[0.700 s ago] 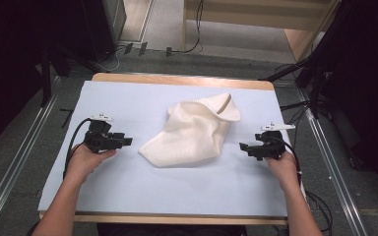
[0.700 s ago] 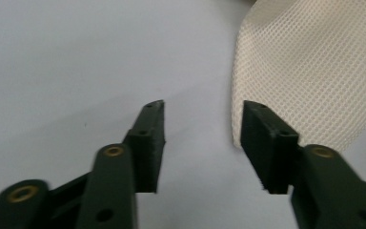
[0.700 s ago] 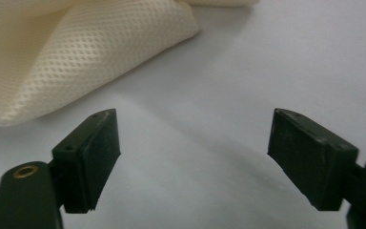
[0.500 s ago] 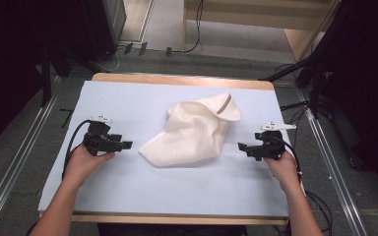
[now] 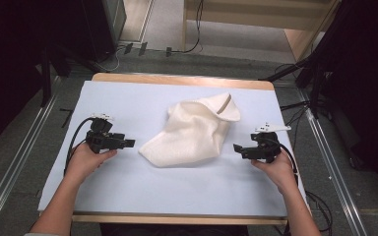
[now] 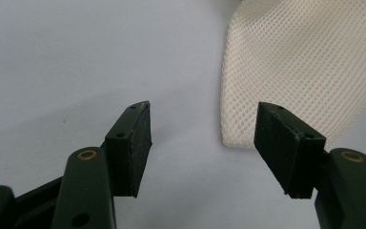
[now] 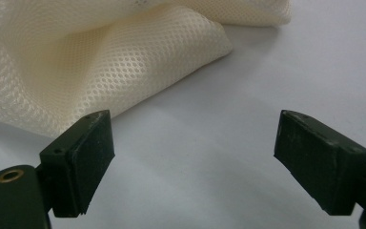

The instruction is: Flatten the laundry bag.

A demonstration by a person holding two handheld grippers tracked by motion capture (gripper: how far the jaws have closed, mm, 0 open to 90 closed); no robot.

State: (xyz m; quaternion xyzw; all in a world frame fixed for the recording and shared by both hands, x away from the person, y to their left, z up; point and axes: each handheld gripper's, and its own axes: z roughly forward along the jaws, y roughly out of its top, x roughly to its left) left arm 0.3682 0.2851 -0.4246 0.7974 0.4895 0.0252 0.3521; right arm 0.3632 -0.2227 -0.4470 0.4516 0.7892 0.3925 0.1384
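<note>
Cream-white mesh cloth (image 5: 192,133), crumpled into a loose heap, sits at the middle of the pale blue table top (image 5: 128,103), and both hands are closing in on it from either side. Left gripper (image 5: 128,143) sits just left of the cloth's lower corner, jaws spread wide and holding nothing; in the left gripper view that woven corner (image 6: 286,71) lies right ahead, nearer the right-hand pad, apart from it. Right gripper (image 5: 237,148) waits just right of the cloth, jaws also wide apart and empty; in the right gripper view the folded mesh edge (image 7: 124,62) lies beyond the left-hand pad.

This looks like the approach stage, before any grasp. Next up, I'd say, each gripper needs to slide in low along the table so one pad goes under a cloth edge, then pinch, likely to spread or fold the fabric.
</note>
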